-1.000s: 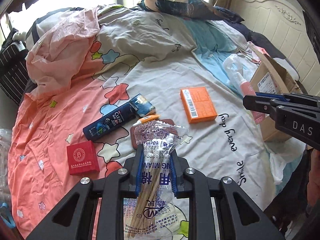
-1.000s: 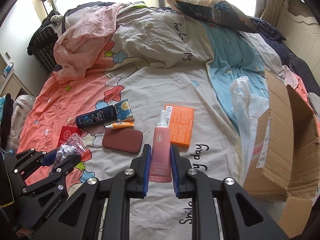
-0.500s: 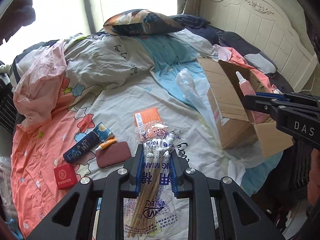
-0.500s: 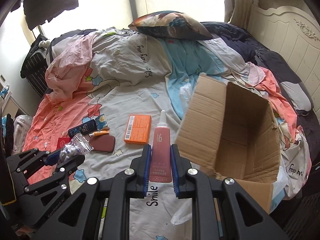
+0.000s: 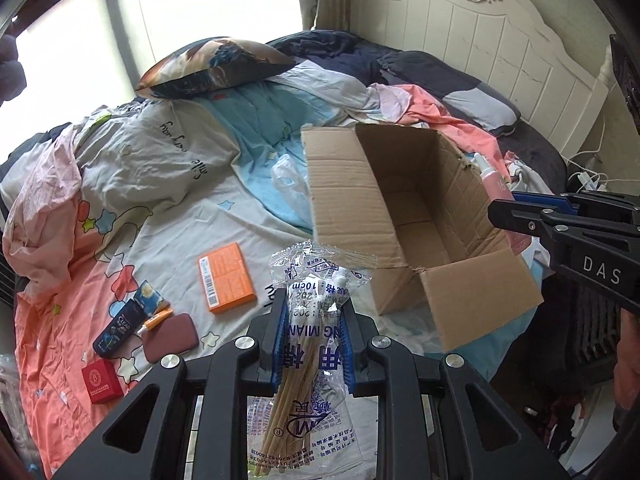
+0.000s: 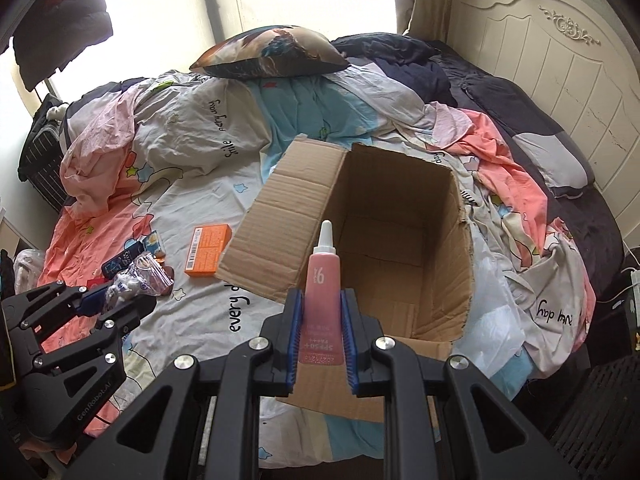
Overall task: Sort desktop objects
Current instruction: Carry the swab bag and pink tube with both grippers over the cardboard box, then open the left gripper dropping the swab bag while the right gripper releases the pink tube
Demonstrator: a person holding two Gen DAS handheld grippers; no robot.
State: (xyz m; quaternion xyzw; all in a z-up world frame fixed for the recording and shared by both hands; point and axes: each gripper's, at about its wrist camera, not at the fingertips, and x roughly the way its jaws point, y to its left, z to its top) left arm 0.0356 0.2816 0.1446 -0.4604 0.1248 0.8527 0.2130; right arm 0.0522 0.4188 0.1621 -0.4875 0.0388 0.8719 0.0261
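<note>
Here, each gripper clamps one item above the bed, by the open cardboard box.

The right gripper [image 6: 322,332] pinches a pink tube [image 6: 324,292] between its blue pads, white nozzle pointing into the cardboard box [image 6: 400,216] — the tube hangs just over the near rim. The left gripper [image 5: 312,336] squeezes a clear bag of cotton swabs [image 5: 314,320], held left of the box. On the quilt [image 5: 168,208] lie an orange box [image 5: 226,277], a dark bottle [image 5: 120,326], a maroon case [image 5: 170,337] and a red box [image 5: 101,376] — well apart from the carton.
</note>
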